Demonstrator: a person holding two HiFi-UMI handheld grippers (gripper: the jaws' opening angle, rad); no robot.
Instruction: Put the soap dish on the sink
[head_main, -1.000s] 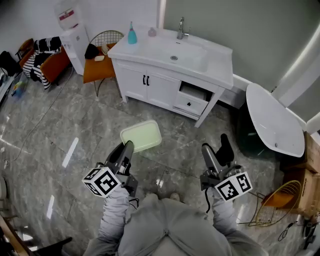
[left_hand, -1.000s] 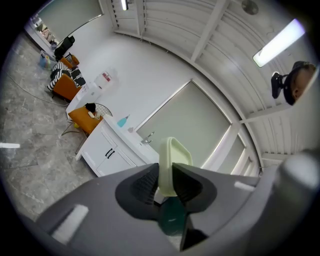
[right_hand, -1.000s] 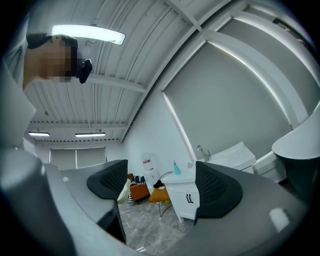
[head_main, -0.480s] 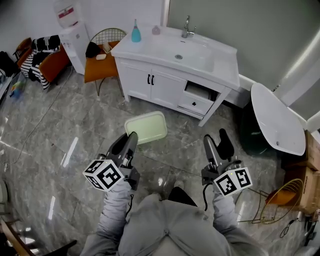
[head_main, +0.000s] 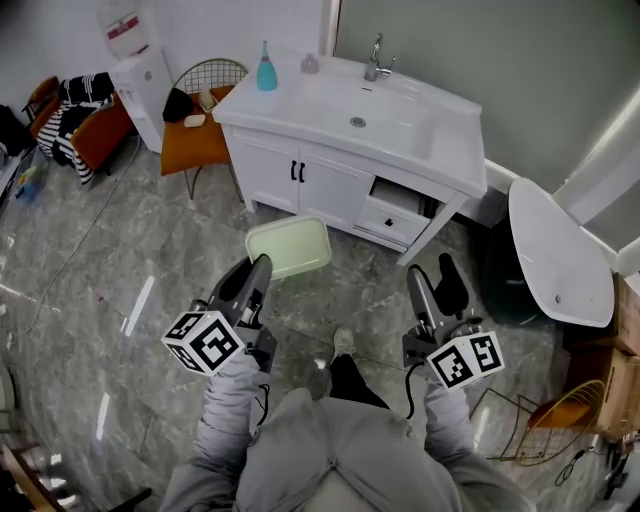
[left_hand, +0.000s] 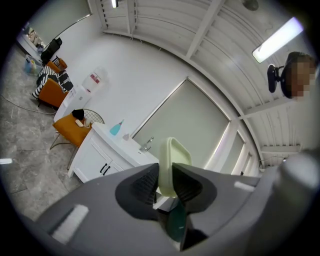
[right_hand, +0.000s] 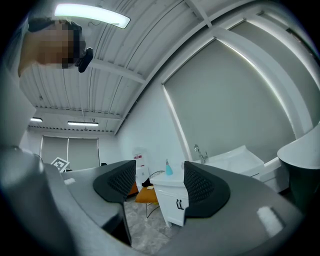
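The left gripper (head_main: 262, 266) is clenched on the soap dish (head_main: 289, 246), a pale green tray with rounded corners that juts out ahead of its fingertips. In the left gripper view the 2 ribbed pads press on either side of the dish's near edge, and the dish stands on edge between them. The dish hangs in the air above the grey marble floor (head_main: 110, 250), well apart from the sink (head_main: 452, 132).

That sink sits in the top of a white vanity cabinet (head_main: 325, 185) straight ahead of both grippers. A faucet (head_main: 375, 58) stands at the sink's far rim. A teal bottle (head_main: 266, 68) stands on the counter's far left corner, beyond the left gripper and left of its jaws in its own view. 1 drawer (head_main: 392, 208) at the cabinet's lower right is pulled partly out, ahead of the right gripper.

The right gripper (head_main: 432, 280) is released: its 2 jaws stand apart with nothing between them. Through the gap its own view shows the cabinet's corner and the teal bottle. It is level with the left gripper, to that gripper's right and clear of the dish.

An orange chair (head_main: 192, 142) stands ahead and left of the left gripper, beside the cabinet. A white oval tub (head_main: 560, 250) lies to the right of the right gripper.
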